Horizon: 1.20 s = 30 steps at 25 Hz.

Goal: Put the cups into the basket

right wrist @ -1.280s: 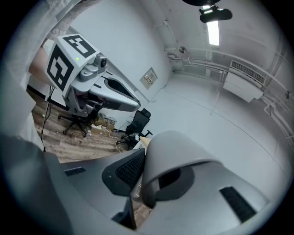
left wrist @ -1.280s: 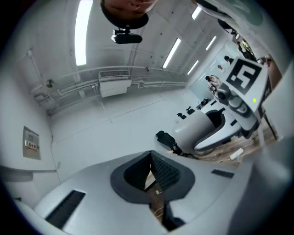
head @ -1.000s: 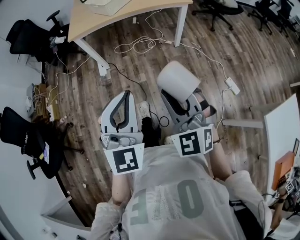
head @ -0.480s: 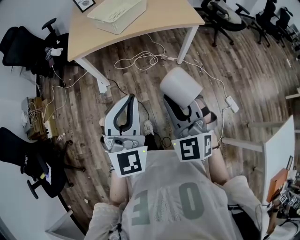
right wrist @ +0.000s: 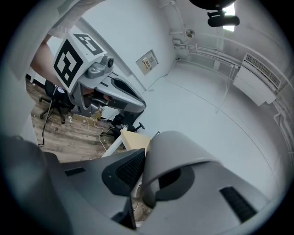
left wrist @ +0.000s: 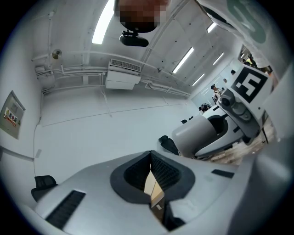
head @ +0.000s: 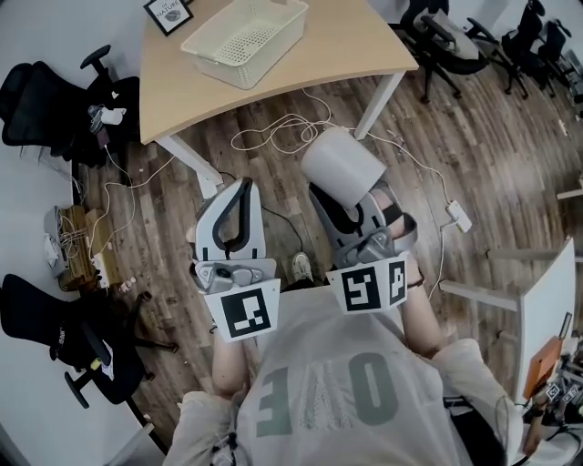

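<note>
Right gripper (head: 351, 211): we hold its jaws closed on a pale grey cup (head: 344, 168), which sticks out past the jaw tips toward the far side.
Left gripper (head: 242, 189): we keep it just left of the right one, its jaws together with nothing between them.
Cup's place: in the air above the wooden floor (head: 492, 136), on the near side of the surface (head: 346, 45), well apart from the basket (head: 273, 50).
Basket: cream and perforated, standing on the far light-wood surface, with a small framed picture (head: 168, 14) to its left.
Floor: white cables (head: 273, 136) lie by the surface's legs; black office chairs (head: 36, 82) stand at the left.
</note>
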Available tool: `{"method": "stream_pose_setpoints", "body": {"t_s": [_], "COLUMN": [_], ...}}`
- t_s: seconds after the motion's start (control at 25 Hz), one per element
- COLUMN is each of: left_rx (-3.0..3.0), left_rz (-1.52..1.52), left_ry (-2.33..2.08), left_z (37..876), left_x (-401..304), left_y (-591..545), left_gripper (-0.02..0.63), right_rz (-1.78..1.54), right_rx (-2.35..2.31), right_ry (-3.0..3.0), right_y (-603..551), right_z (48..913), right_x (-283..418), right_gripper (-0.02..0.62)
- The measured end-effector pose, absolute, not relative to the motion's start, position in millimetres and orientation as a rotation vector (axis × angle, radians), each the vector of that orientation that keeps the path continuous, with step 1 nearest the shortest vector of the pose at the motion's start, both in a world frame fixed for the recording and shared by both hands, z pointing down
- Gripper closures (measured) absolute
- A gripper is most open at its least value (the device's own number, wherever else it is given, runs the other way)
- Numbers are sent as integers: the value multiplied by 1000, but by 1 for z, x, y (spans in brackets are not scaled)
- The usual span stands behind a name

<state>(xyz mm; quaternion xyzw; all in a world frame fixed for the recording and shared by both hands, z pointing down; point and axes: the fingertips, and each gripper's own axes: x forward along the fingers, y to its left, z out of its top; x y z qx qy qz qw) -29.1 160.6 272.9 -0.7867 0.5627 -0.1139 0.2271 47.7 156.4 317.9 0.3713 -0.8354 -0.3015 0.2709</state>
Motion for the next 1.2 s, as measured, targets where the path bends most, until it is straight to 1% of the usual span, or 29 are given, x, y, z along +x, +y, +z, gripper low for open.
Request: {"method": "stream_pose_setpoints", "body": {"t_s": [0.28, 0.52, 0.84, 1.2], "left_rx": [-2140, -2104, -2053, -2019], "left_rz": [-314, -385, -419, -456], "left_ry": [1554, 1587, 1682, 1782], "left_z": [267, 278, 277, 272], "left_x": [-30, -27, -35, -27], "left_y": [129, 96, 3, -86], "left_gripper": [597, 597, 597, 597], "right_rz": [-799, -770, -795, -832], "right_rx": [1002, 961, 894, 809], "right_ry": [-2251, -2284, -2360, -2393], "right_y": [124, 86, -17, -111], "right_z": [318, 328, 322, 311], "right_x": [51, 52, 36, 46], "right_gripper": [541, 541, 543, 541]}}
